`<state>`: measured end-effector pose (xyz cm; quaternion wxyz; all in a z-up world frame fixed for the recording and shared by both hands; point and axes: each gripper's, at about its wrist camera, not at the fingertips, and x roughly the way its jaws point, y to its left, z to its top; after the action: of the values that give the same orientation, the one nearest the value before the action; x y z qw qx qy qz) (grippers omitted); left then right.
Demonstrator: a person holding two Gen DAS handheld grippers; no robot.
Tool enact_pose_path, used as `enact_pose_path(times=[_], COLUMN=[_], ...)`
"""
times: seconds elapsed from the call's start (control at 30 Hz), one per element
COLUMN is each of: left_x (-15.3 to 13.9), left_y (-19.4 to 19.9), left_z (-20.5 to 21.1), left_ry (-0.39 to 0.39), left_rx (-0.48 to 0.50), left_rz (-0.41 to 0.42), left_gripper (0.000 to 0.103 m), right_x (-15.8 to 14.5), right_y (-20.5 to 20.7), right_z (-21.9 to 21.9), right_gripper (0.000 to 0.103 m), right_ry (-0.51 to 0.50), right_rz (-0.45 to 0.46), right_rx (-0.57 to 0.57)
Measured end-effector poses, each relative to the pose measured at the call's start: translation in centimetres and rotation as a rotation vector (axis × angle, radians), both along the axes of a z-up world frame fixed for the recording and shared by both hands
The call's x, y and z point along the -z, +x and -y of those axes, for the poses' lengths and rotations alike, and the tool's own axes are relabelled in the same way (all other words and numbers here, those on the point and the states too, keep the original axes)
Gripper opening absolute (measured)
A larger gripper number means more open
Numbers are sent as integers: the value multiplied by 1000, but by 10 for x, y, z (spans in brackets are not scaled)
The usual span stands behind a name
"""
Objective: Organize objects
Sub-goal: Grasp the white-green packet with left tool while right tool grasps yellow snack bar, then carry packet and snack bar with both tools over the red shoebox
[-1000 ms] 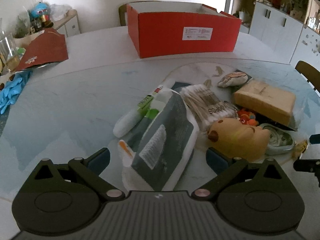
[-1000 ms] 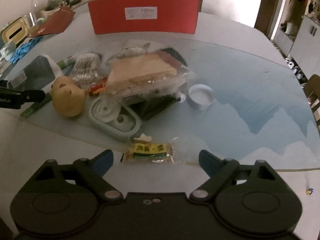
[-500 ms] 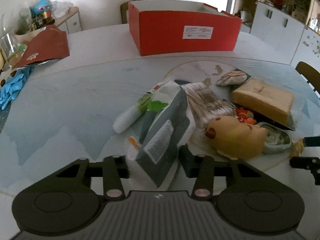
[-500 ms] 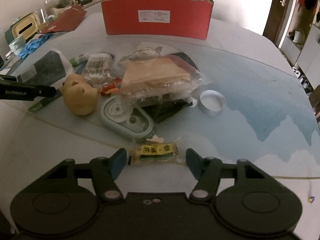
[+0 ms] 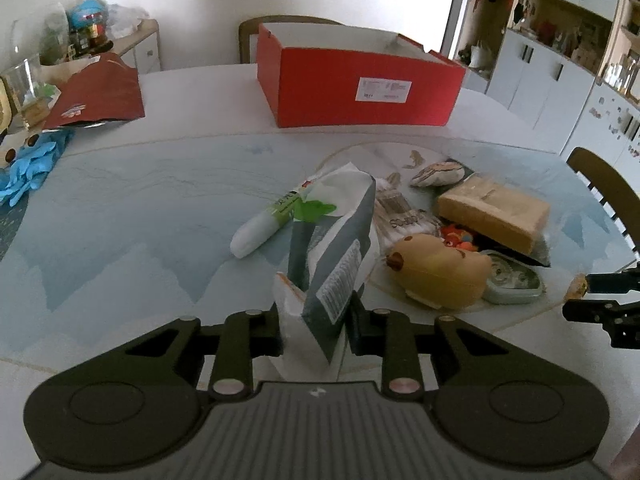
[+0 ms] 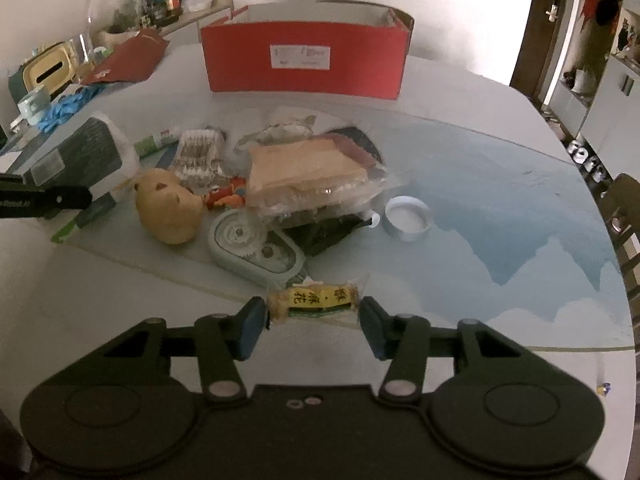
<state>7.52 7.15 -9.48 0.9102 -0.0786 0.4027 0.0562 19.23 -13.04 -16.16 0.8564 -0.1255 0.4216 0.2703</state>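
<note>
My left gripper [image 5: 314, 320] is shut on a grey and white pouch [image 5: 336, 256] and holds it tilted up off the table. The pouch also shows in the right wrist view [image 6: 76, 156]. My right gripper [image 6: 312, 320] is shut on a yellow wrapped snack [image 6: 314, 300], one finger at each end of the packet, lifted off the table. An open red box [image 5: 360, 84] stands at the far side of the table; it also shows in the right wrist view [image 6: 306, 60].
On the table lie a white tube [image 5: 268, 224], cotton swabs [image 5: 400, 220], a tan plush toy [image 5: 440, 276], a wrapped brown block [image 5: 492, 212], a pale green tape dispenser [image 6: 256, 248], and a white lid [image 6: 406, 220]. Blue gloves [image 5: 32, 164] and a red bag [image 5: 96, 96] lie left.
Both grippers closed from open: the left onto the pouch, the right onto the snack. Both items have been lifted and the views have risen.
</note>
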Motion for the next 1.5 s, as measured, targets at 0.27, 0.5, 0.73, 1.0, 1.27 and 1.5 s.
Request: enact_pose_path(times=[0.27, 0.5, 0.73, 1.0, 1.27, 1.5], left_x=[-29, -62, -101, -143, -154, -143], left_y=[-14, -5, 27, 83, 143, 199], left_z=[3, 2, -1, -8, -6, -11], left_ry=[-32, -64, -58, -36, 31, 64], left_rx=[31, 53, 87, 107, 120, 85], left_rz=[44, 89, 139, 169, 150, 105], left_gripper=[26, 26, 26, 26, 27, 27], right_x=[-33, -80, -131, -176, -185, -169], right_y=[-8, 8, 41, 82, 130, 178], right_z=[2, -4, -13, -28, -51, -74], right_gripper=[51, 51, 51, 51, 51, 51], right_ry=[42, 87, 140, 160, 118, 61], right_rz=[52, 114, 188, 281, 325, 336], right_rx=[0, -30, -64, -123, -170, -190])
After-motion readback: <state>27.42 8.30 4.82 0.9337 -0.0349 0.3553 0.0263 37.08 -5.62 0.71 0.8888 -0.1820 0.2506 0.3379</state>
